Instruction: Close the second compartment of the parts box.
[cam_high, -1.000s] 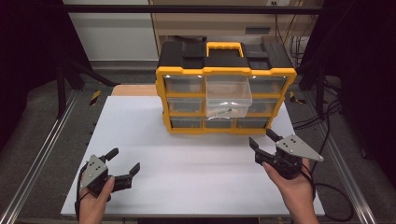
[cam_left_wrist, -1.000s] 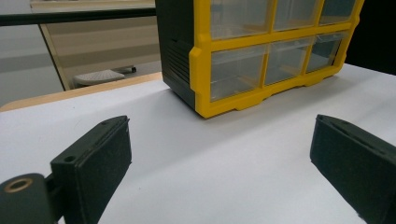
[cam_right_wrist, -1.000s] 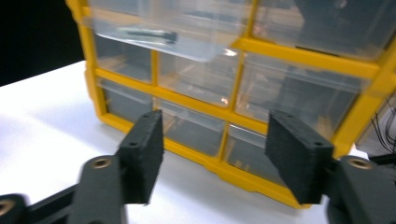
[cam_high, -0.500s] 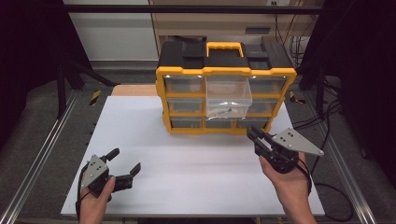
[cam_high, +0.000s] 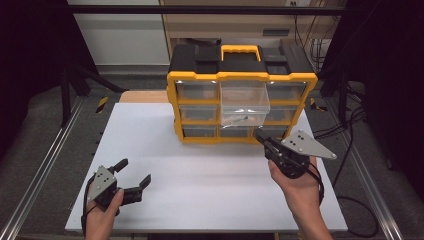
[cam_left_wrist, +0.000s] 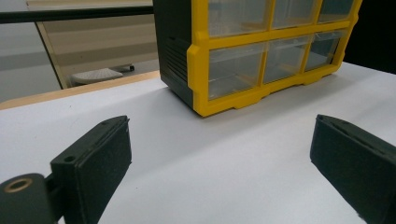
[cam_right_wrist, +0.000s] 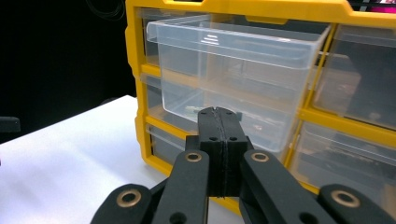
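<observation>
Currently, status as I read it from the controls:
Right gripper (cam_high: 263, 139): jaws have just been closing and now meet, nothing between them.
Open drawer (cam_right_wrist: 233, 70): directly ahead of those jaws, pulled out of the yellow organizer (cam_high: 242, 77).
Screw (cam_high: 238, 120): lying in that drawer.
Left gripper (cam_high: 132, 175): released, idle, well apart.
Done: drawer out.
Remaining: I judge a push to shut it.
</observation>
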